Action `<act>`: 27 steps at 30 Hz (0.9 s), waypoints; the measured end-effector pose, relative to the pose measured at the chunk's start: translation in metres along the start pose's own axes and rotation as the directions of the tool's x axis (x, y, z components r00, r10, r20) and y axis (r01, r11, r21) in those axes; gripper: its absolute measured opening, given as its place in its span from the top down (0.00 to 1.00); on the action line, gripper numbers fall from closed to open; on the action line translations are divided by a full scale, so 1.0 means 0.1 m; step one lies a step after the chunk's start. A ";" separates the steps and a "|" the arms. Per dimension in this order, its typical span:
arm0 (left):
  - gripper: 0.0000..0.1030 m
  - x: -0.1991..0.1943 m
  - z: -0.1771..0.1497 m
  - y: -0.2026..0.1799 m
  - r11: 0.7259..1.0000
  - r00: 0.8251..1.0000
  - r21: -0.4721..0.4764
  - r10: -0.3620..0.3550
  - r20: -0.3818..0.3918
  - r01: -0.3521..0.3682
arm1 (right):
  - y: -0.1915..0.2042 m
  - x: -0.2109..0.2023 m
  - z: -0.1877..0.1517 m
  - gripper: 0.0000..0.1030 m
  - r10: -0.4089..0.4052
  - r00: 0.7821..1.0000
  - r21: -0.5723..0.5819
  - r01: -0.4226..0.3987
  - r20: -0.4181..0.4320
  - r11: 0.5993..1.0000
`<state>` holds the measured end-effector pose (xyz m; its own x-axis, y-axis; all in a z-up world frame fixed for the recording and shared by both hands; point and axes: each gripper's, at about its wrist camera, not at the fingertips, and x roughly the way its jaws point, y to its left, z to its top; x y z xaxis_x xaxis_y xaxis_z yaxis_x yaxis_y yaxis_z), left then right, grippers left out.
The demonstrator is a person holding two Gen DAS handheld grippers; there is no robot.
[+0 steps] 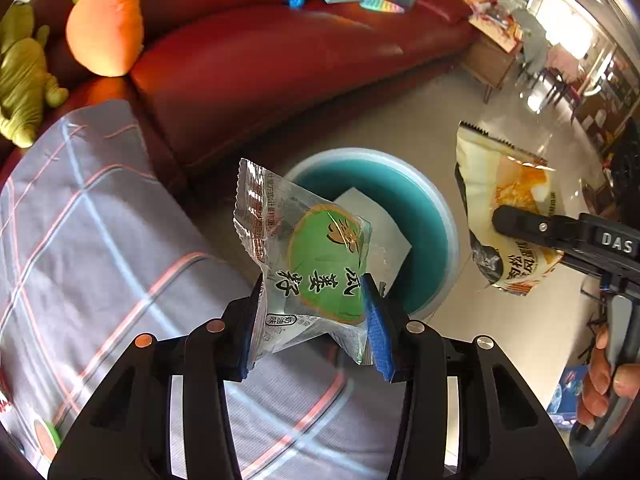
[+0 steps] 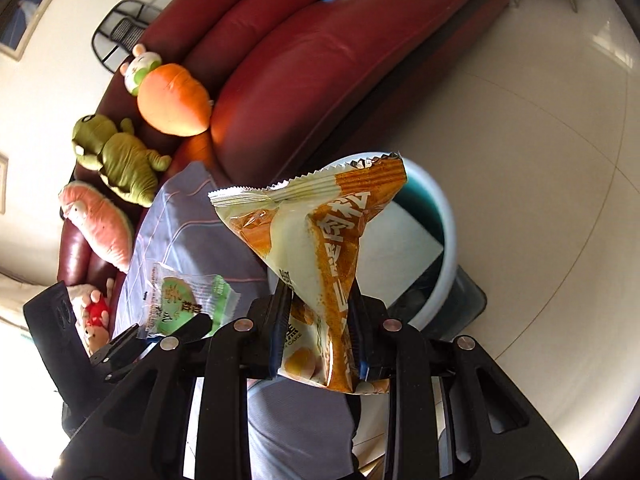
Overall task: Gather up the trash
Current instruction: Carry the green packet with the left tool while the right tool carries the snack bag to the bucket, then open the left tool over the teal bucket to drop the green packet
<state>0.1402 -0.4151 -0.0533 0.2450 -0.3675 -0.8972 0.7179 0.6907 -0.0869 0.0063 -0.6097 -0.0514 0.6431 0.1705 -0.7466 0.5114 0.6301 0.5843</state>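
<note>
Hiding bin (image 1: 436, 216) floor: green wrapper (image 1: 320, 264) pinched in left fingers (image 1: 244, 336); right fingers (image 2: 276, 328) clamp orange wrapper (image 2: 320, 232).

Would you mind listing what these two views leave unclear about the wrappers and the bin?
- Trash bin contents: both views, white sheet and held wrappers cover the bottom.
- Green wrapper: whether empty, left view, print hides the inside.
- Orange wrapper lower end: right view, hidden behind the fingers.
</note>
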 end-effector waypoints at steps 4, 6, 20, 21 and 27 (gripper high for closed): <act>0.55 0.23 0.09 -0.07 1.000 0.999 0.003 -0.004 -0.037 0.004 | -0.10 0.02 0.05 0.74 -0.011 1.000 0.017 0.011 -0.002 1.000; 0.55 0.32 0.10 -0.09 1.000 0.999 0.007 -0.001 -0.051 0.001 | -0.13 0.04 0.07 0.74 -0.015 1.000 0.022 0.015 -0.002 1.000; 0.16 0.41 0.07 0.03 0.999 0.997 -0.039 0.035 -0.065 -0.038 | -0.10 0.14 0.06 0.74 -0.023 1.000 0.017 0.023 -0.012 1.000; 0.15 0.39 0.06 0.04 0.998 0.997 -0.048 0.032 -0.063 -0.036 | -0.10 0.15 0.06 0.74 -0.024 1.000 0.015 0.024 -0.013 1.000; 0.12 0.19 0.03 0.22 0.994 0.999 -0.112 0.018 -0.028 -0.021 | -0.01 0.25 0.05 0.74 -0.034 0.999 -0.012 0.034 -0.037 0.999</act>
<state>0.1624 -0.4092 -0.0711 0.2395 -0.3374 -0.9104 0.6354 0.7635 -0.1158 0.0252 -0.6096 -0.0692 0.6040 0.1764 -0.7772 0.5257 0.6448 0.5549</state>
